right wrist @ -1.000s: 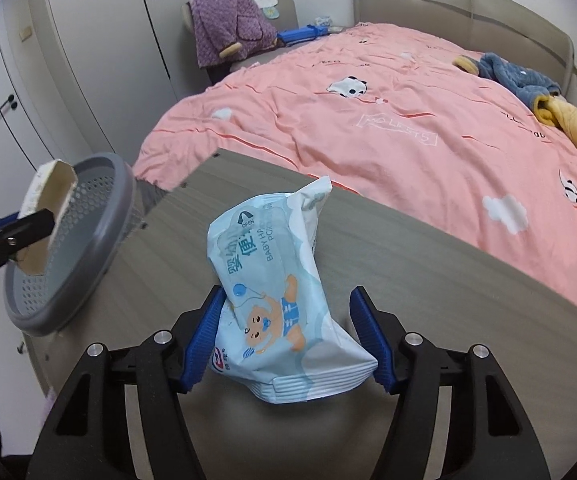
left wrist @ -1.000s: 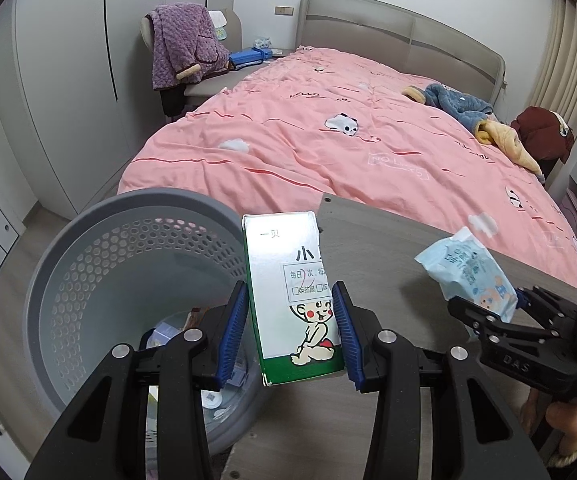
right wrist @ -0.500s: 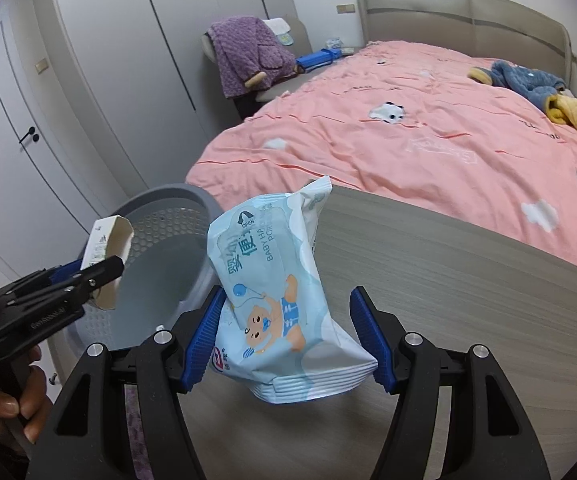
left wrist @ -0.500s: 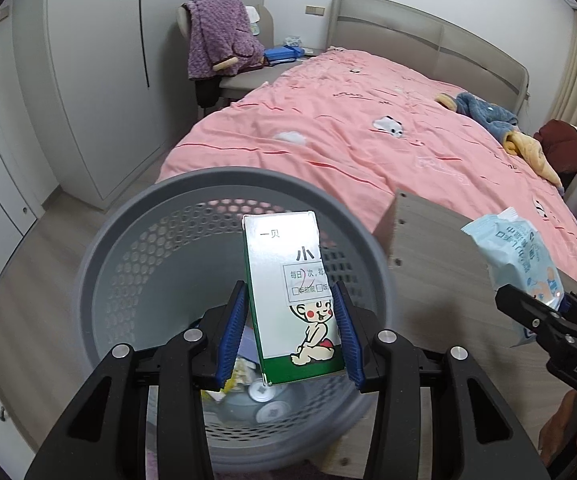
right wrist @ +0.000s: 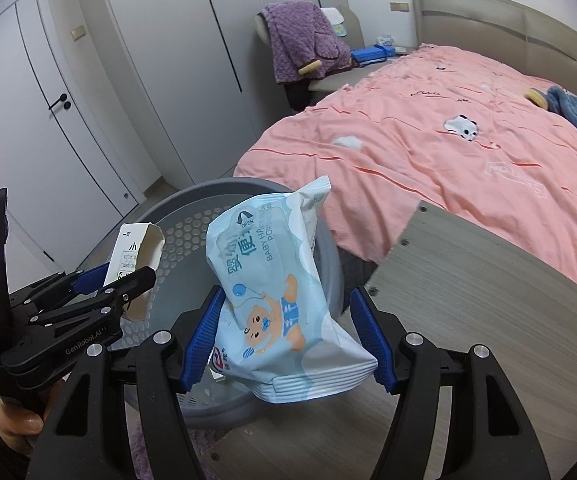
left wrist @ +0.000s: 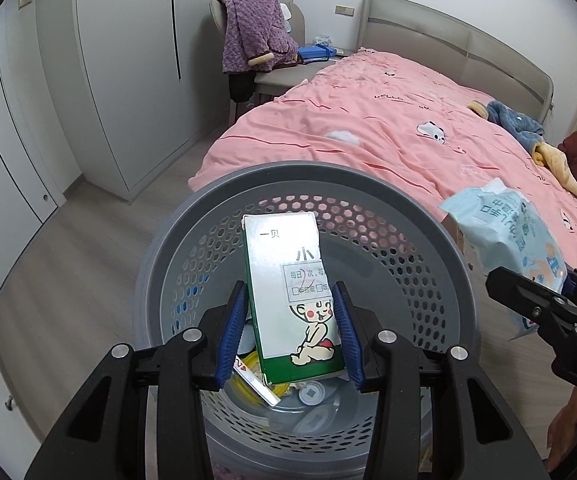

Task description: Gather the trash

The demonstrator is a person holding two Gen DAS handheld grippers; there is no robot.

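Note:
A white and green carton [left wrist: 288, 292] with a cartoon child on it stands upright between the blue pads of my left gripper [left wrist: 290, 300], which is shut on it. It hangs over the mouth of the grey perforated basket [left wrist: 328, 172], where some trash [left wrist: 308, 392] lies at the bottom. My right gripper [right wrist: 288, 320] is shut on a light blue wipes pack [right wrist: 272, 280], held above the basket's right rim [right wrist: 192, 208]. The left gripper [right wrist: 128, 280] and its carton [right wrist: 136, 248] show at the left of the right wrist view.
A grey wooden table [right wrist: 468, 300] stands right of the basket. Behind it is a bed with a pink cover [right wrist: 428, 140]. A chair with a purple blanket [left wrist: 252, 36] and white wardrobe doors [left wrist: 128, 60] stand at the back left.
Both grippers have moved left, off the table and over the basket, each keeping its item. The basket now fills the middle of the left wrist view.

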